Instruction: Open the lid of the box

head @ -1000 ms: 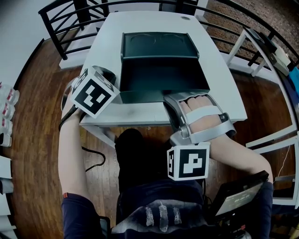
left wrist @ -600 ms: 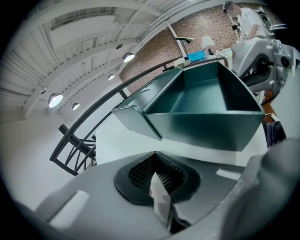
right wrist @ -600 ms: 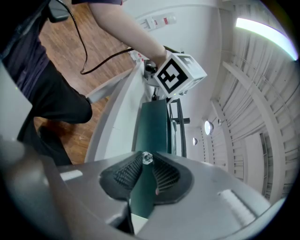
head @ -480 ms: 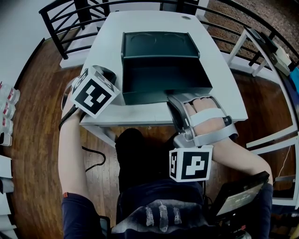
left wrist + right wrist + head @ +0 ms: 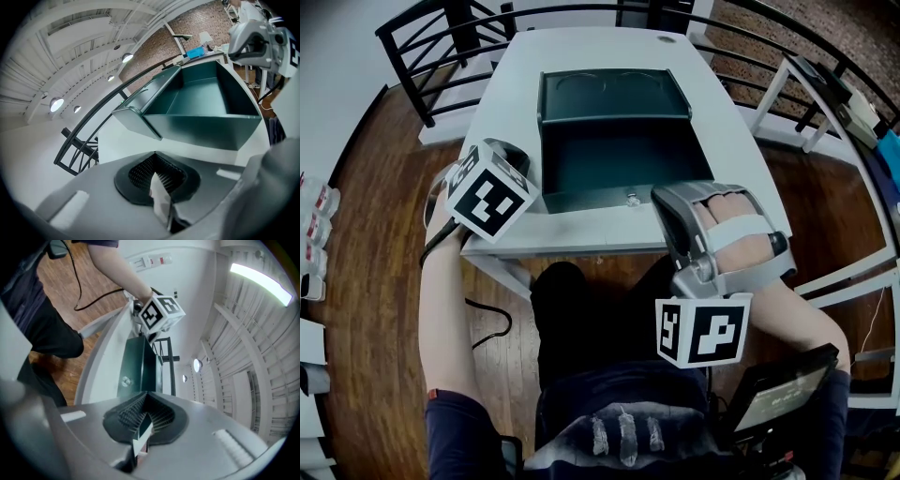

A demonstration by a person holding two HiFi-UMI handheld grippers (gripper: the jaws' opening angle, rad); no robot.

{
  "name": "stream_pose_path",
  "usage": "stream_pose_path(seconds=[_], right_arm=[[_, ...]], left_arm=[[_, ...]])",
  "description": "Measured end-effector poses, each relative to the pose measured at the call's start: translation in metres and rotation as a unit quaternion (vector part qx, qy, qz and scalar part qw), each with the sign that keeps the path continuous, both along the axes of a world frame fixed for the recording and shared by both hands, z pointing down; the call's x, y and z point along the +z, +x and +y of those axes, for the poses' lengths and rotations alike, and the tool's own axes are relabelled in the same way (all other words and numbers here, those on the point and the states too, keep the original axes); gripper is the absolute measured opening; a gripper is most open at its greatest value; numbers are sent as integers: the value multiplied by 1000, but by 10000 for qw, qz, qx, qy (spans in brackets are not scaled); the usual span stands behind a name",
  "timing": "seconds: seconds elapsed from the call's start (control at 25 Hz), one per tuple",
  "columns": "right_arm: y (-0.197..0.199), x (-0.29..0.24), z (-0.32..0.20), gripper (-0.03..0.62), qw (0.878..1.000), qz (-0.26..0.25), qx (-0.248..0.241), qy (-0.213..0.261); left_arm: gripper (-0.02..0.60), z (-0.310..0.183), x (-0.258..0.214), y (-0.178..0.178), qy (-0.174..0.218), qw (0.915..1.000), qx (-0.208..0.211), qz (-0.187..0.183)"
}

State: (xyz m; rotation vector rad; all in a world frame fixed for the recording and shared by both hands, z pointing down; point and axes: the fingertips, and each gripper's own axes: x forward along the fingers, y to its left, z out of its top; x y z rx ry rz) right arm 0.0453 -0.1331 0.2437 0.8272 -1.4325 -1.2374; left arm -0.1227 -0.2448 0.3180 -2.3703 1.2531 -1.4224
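A dark green metal box [image 5: 609, 155] sits on the white table [image 5: 581, 242], its lid [image 5: 614, 94] swung up and leaning back at the far side. A small silver latch [image 5: 632, 198] shows on the front wall. My left gripper [image 5: 517, 157] hovers by the box's front left corner, jaws shut on nothing. My right gripper [image 5: 671, 204] is off the front right corner, apart from the box, also shut and empty. In the left gripper view the open box [image 5: 206, 108] lies ahead of the left gripper [image 5: 158, 177]. The right gripper [image 5: 143, 422] sees the box [image 5: 138, 364] edge-on.
A black metal railing [image 5: 422, 56] curves around the table's far side. White frame furniture [image 5: 825, 103] stands at the right, and a screen [image 5: 778, 394] sits by the person's right knee. Wooden floor surrounds the table; the person's legs are under its near edge.
My right gripper has drawn back from the box's front wall toward the person and to the right, uncovering the latch. The left gripper has hardly moved.
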Motion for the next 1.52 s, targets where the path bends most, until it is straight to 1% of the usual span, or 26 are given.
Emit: stream_pose_path(seconds=[0.04, 0.16, 0.36, 0.48, 0.56, 0.72, 0.92, 1.12, 1.28, 1.52], right_arm=[[9, -8, -4, 5, 9999, -70, 112, 89], [40, -26, -19, 5, 9978, -366, 491, 245], [101, -37, -54, 5, 9893, -846, 1170, 199], [131, -31, -72, 5, 9856, -899, 1428, 73], [141, -25, -80, 4, 9850, -861, 1498, 1], [151, -18, -91, 4, 9833, -994, 1520, -73], [164, 2, -112, 3, 9786, -1089, 1710, -341], [164, 11, -123, 3, 9774, -1114, 1727, -490], [163, 14, -130, 3, 9778, -1093, 1711, -511], [158, 16, -134, 3, 9789, -1057, 1668, -520]], left_arm=[[15, 1, -1, 0, 13, 10000, 6, -1], [15, 1, -1, 1, 34, 10000, 18, 18], [15, 1, -2, 2, 39, 10000, 23, 19], [15, 1, -3, 2, 71, 10000, 45, -13], [15, 2, -3, 2, 97, 9999, 24, -47], [15, 4, -5, 2, 112, 9999, 9, -118], [15, 6, -10, 2, 27, 10000, -86, -10], [15, 6, -11, 2, 9, 10000, -73, 0], [15, 5, -10, 1, -7, 10000, -87, 43], [14, 3, -8, 1, 49, 10000, -82, -25]])
